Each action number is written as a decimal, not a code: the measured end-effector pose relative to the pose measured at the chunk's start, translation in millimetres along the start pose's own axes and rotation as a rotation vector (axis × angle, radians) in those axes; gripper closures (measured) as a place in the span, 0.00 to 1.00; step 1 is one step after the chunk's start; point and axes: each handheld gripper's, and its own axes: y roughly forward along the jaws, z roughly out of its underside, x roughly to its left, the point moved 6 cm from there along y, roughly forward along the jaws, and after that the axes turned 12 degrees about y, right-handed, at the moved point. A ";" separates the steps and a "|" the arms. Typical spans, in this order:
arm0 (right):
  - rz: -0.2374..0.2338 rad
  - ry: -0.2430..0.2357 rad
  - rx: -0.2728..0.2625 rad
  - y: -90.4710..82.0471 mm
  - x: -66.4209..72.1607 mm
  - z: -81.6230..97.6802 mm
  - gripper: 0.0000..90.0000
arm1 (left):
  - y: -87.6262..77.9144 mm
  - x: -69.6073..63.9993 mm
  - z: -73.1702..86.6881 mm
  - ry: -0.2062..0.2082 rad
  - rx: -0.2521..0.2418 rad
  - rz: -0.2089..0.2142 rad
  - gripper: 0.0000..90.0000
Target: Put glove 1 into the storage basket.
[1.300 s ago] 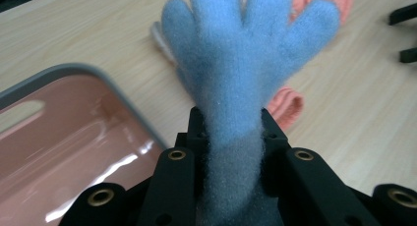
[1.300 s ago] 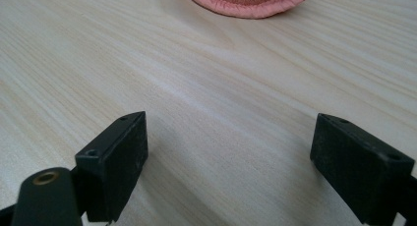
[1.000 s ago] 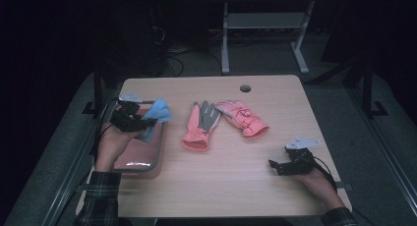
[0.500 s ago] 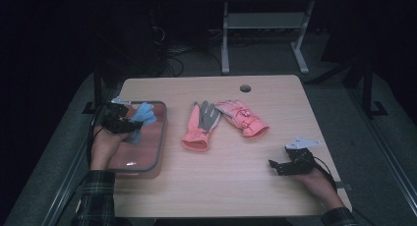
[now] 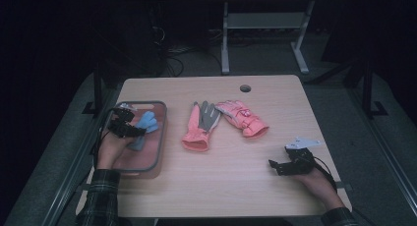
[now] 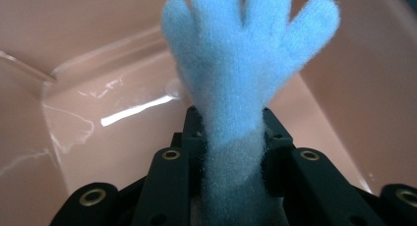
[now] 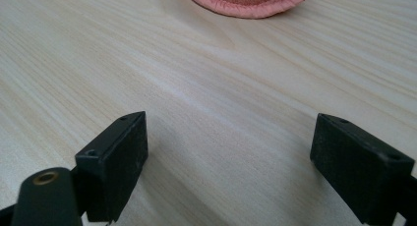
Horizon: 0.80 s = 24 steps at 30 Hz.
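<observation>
Left gripper view: blue glove (image 6: 246, 78) pinched at cuff by left gripper (image 6: 231, 152), jaws just easing apart, hanging inside pink tray (image 6: 98, 137); best lowered flat, then released; right gripper (image 7: 228, 152) wide open, empty.

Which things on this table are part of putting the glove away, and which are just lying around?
In the job:
- blue fuzzy glove, pinched at the cuff by the left gripper
- pink bin, which the glove hangs over

Lying about:
- pink and grey glove, mid-table
- pink glove beside it
- right gripper, open, resting on the table
</observation>
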 end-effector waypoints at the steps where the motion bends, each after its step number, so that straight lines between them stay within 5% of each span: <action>1: 0.000 0.000 0.000 0.0 0.0 0.0 0.15 | 1.3 0.2 0.6 0.001 0.004 0.000 0.77; 12: 0.000 0.000 0.000 0.0 0.0 0.0 0.15 | 14.4 2.4 9.3 -0.015 0.058 0.023 0.69; 24: 0.000 0.000 0.000 0.0 0.0 0.0 0.15 | 18.4 1.7 9.9 -0.030 0.056 0.036 0.29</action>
